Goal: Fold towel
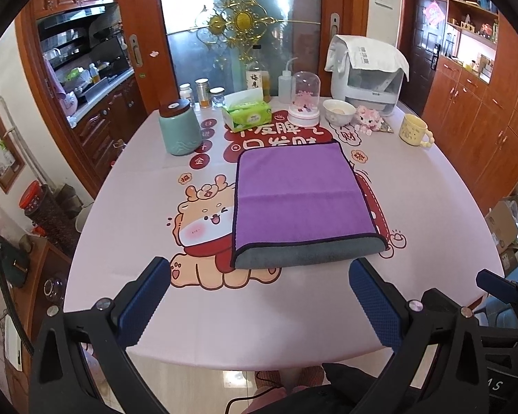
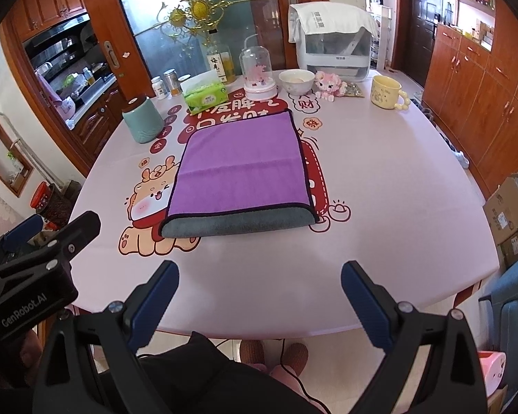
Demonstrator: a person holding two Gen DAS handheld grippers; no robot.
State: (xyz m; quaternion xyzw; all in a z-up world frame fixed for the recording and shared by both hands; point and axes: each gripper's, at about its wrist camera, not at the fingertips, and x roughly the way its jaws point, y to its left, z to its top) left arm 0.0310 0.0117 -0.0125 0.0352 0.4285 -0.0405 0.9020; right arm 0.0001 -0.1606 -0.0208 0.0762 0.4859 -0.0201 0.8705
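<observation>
Left wrist view shows the pink printed table (image 1: 293,310) spreading out ahead of both grippers, its far end crowded with a covered white appliance (image 1: 366,76), a teal jar (image 1: 180,127), a tissue box (image 1: 247,112) and a yellow mug (image 1: 414,131). Straight ahead of the left gripper (image 1: 259,296), well short of that clutter, lies the towel (image 1: 300,200), purple face up with a grey layer showing along the near edge, which suggests one fold is already made; a faint crease crosses its middle. At least one more fold looks to be left. The left gripper hangs near the table's front edge with jaws wide and empty, apart from the cloth. The right gripper (image 2: 259,296) hangs beside it, equally wide, holding nothing.
</observation>
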